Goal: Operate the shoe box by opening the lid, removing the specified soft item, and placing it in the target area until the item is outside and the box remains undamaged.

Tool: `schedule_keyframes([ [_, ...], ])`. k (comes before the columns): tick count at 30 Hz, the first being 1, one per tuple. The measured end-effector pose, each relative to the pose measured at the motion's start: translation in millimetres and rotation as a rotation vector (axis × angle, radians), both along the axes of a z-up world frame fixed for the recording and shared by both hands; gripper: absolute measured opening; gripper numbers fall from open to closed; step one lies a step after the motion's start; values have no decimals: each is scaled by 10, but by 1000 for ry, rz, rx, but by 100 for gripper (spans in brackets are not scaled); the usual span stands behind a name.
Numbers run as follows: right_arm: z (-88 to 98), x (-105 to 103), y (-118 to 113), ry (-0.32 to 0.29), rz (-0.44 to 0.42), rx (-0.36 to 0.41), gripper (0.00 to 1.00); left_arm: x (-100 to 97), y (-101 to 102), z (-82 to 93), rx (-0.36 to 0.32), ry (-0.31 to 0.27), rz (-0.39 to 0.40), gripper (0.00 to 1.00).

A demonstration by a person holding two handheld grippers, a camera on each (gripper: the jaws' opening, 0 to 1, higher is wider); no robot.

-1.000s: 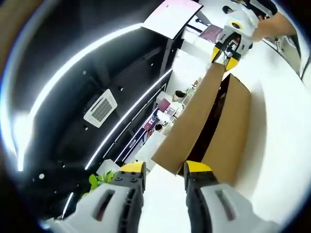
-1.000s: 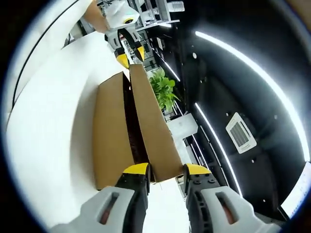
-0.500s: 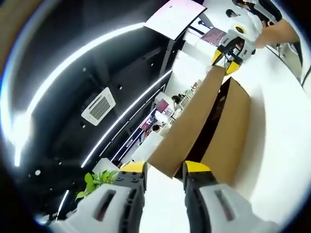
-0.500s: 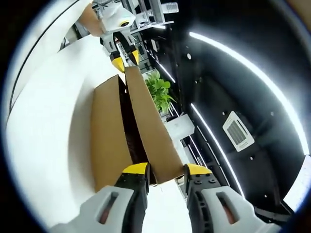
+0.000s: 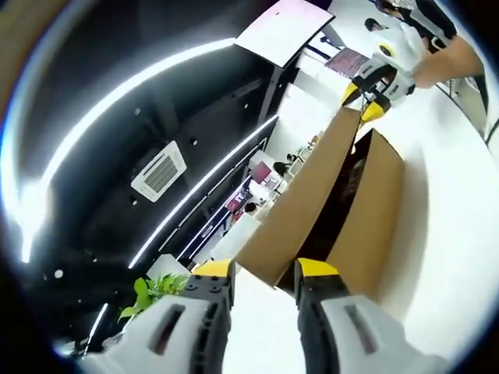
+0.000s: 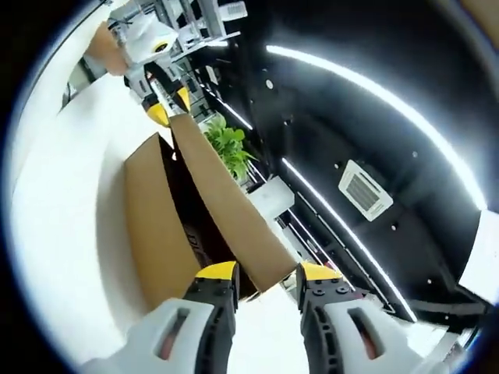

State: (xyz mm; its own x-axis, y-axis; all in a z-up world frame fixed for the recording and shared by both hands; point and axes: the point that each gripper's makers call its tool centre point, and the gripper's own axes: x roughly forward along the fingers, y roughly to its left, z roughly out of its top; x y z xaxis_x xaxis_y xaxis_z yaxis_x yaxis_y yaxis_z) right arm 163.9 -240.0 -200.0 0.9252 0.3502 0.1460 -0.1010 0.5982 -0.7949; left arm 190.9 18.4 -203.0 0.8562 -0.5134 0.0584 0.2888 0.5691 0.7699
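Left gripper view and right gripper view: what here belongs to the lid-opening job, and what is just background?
Job:
brown cardboard shoe box
its raised brown cardboard lid
left gripper
right gripper

Background:
green leafy plant
white table
ceiling vent

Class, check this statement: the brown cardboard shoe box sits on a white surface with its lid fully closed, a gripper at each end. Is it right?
Not quite. The lid of the brown cardboard shoe box is raised, not closed: the right gripper view shows a dark gap beneath it. The white surface and a gripper at each end, left and right, are correct.
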Motion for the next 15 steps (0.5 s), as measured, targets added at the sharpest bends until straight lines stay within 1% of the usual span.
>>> schedule_keyframes([
  [2,9,6,-1,-5,-5,14,30,-3,-3,21,-25,12,-9,32],
  [4,15,11,1,-10,-10,31,30,5,2,16,-19,8,-10,31],
  [5,18,11,7,-14,-13,35,31,15,14,21,1,-5,-5,31],
  [9,25,15,-5,-20,-28,58,32,8,6,32,-14,2,-10,31],
  [11,24,21,-28,-13,-38,79,35,8,7,39,-22,6,-10,31],
  [12,42,20,-40,-23,-39,93,36,9,8,40,-26,8,-11,31],
  [14,16,31,-41,0,-33,106,36,10,9,40,-25,7,-10,31],
  [15,20,40,-57,1,-39,122,36,14,11,40,-13,-3,-6,31],
])
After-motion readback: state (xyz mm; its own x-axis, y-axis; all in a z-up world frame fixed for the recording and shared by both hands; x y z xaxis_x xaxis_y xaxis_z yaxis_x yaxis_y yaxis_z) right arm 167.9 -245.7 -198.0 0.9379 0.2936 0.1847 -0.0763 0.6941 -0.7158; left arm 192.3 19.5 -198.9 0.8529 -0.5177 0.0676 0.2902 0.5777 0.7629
